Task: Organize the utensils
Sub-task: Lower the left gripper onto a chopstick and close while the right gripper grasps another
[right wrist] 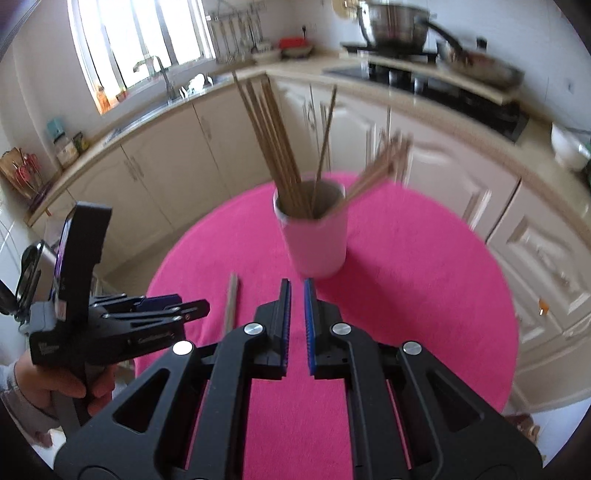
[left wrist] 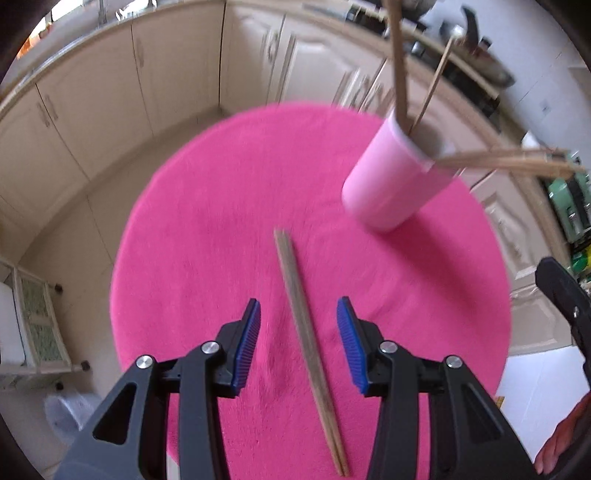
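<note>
A pair of wooden chopsticks (left wrist: pixel 308 343) lies flat on the round pink table (left wrist: pixel 207 221). My left gripper (left wrist: pixel 298 341) is open, its blue pads on either side of the pair, just above it. A pale pink cup (left wrist: pixel 391 181) stands to the right beyond it and holds several chopsticks (left wrist: pixel 400 62). In the right wrist view the cup (right wrist: pixel 317 240) stands ahead of my right gripper (right wrist: pixel 296 321), which is nearly shut with a narrow gap and holds nothing. The lying pair (right wrist: pixel 232 306) and my left gripper (right wrist: pixel 155 314) show at its left.
Cream kitchen cabinets (right wrist: pixel 166 162) curve around behind the table. A sink with a tap (right wrist: pixel 162 79) is under the window at the left. A stove (right wrist: pixel 436 83) with a steel pot (right wrist: pixel 393 26) and a pan is at the back right. A white bowl (right wrist: pixel 569 149) sits on the counter.
</note>
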Available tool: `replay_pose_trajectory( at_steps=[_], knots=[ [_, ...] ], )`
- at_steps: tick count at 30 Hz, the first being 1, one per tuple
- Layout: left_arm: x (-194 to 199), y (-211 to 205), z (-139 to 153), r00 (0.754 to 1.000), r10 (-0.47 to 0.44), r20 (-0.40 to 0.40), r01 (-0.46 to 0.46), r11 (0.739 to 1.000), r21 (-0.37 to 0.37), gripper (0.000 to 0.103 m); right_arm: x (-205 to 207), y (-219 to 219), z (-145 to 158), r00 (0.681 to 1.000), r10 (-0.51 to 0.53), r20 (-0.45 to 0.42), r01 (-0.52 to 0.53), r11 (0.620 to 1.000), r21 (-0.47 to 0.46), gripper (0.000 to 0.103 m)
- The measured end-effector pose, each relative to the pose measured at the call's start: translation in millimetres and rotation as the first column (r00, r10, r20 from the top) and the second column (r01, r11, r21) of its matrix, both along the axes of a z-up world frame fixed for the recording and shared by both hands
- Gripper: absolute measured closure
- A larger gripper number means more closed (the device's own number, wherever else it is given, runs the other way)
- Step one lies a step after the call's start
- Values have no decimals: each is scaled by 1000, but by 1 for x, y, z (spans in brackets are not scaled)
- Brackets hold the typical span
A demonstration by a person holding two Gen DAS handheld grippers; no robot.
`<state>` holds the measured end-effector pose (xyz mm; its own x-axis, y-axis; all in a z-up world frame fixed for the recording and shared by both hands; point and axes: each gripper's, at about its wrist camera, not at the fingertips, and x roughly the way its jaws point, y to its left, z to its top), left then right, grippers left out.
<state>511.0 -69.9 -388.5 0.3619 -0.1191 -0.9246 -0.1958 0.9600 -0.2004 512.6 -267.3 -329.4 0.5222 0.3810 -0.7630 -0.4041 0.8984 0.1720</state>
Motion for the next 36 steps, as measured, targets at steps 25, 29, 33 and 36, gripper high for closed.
replay_pose_trajectory(
  at_steps=[25,29,33,36],
  knots=[
    [26,-33,-60,958,-61,-280,112,979,171,58,8,-7,-56,987,-11,-163,3,999,-52,95],
    [24,-29,-60,959,-80,-272,126,979,159,67,7,-4,-61,984,-7,-180,-4,998,-59,95],
    [19,-11,-58,964,-71,-258,105,987,119,84,7,0,-65,980,1,-201,-14,998,-63,95],
    [16,6,-58,966,-56,-253,77,994,73,91,9,5,-70,976,12,-217,-25,998,-60,95]
  ],
)
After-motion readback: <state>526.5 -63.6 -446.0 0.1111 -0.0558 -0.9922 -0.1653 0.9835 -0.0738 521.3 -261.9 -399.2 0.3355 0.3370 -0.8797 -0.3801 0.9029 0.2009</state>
